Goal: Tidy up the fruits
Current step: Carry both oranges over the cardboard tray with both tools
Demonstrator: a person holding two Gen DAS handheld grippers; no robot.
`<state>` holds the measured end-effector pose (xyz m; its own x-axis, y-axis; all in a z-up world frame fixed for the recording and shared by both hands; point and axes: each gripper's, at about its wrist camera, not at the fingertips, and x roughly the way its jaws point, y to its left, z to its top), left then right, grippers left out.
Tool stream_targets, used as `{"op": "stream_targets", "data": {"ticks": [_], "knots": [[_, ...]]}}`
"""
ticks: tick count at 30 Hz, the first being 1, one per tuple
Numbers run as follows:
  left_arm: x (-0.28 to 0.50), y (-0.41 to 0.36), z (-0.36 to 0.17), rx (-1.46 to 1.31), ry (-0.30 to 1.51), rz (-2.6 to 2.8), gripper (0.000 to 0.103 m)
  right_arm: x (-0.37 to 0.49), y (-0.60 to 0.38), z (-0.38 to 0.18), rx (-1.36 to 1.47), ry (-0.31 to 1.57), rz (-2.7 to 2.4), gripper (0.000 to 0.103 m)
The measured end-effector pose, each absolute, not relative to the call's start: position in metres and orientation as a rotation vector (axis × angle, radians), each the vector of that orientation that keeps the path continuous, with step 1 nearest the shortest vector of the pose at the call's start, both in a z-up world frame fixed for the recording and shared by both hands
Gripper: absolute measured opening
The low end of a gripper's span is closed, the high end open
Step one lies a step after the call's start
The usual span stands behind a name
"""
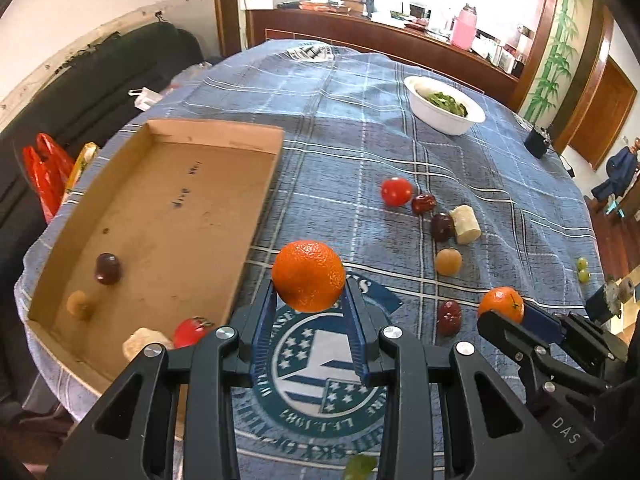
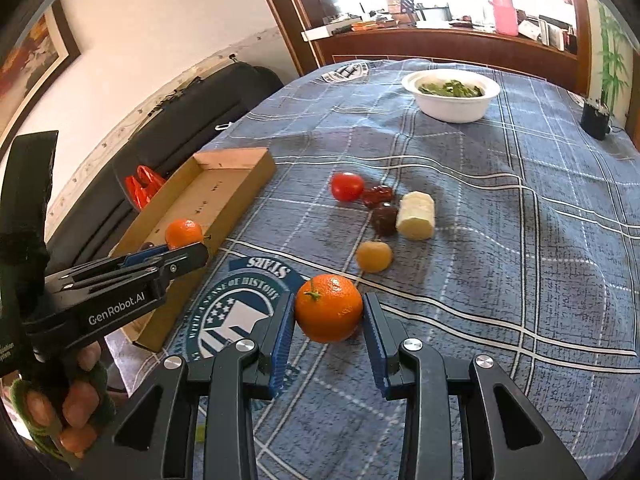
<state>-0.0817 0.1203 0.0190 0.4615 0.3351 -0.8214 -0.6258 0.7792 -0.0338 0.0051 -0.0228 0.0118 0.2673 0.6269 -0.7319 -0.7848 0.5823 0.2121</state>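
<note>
My left gripper [image 1: 310, 286] is shut on an orange [image 1: 308, 276], held just right of the cardboard tray [image 1: 180, 208]. The tray holds a dark grape [image 1: 107, 268], a tan fruit [image 1: 78, 304], a tomato [image 1: 190, 330] and a pale chunk [image 1: 142, 342]. My right gripper [image 2: 328, 302] is shut on a second orange [image 2: 329, 308] over the blue plaid cloth. In the right wrist view the left gripper [image 2: 188, 248] shows its orange [image 2: 184, 233] at the tray's [image 2: 216, 196] side wall. Loose on the cloth lie a tomato [image 2: 346, 186], dark red fruits [image 2: 385, 218], a pale chunk [image 2: 416, 216] and a tan fruit [image 2: 374, 256].
A white bowl [image 2: 452, 112] of greens stands at the far side of the table. A dark red fruit [image 1: 449, 317] and green grapes [image 1: 583, 270] lie near the right edge. A black sofa with a red bag [image 1: 44, 176] lies beyond the tray. A person's hand [image 2: 80, 400] grips the left tool.
</note>
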Motion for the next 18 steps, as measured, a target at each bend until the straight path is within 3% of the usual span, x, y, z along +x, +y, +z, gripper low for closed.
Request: {"op": "stream_targets", "data": {"ticks": [18], "knots": [[-0.106,0.132,0.024,-0.344,0.906,0.676,0.031,-0.018,-0.007,0.019,-0.241,0.864,1.005,0.034]]}}
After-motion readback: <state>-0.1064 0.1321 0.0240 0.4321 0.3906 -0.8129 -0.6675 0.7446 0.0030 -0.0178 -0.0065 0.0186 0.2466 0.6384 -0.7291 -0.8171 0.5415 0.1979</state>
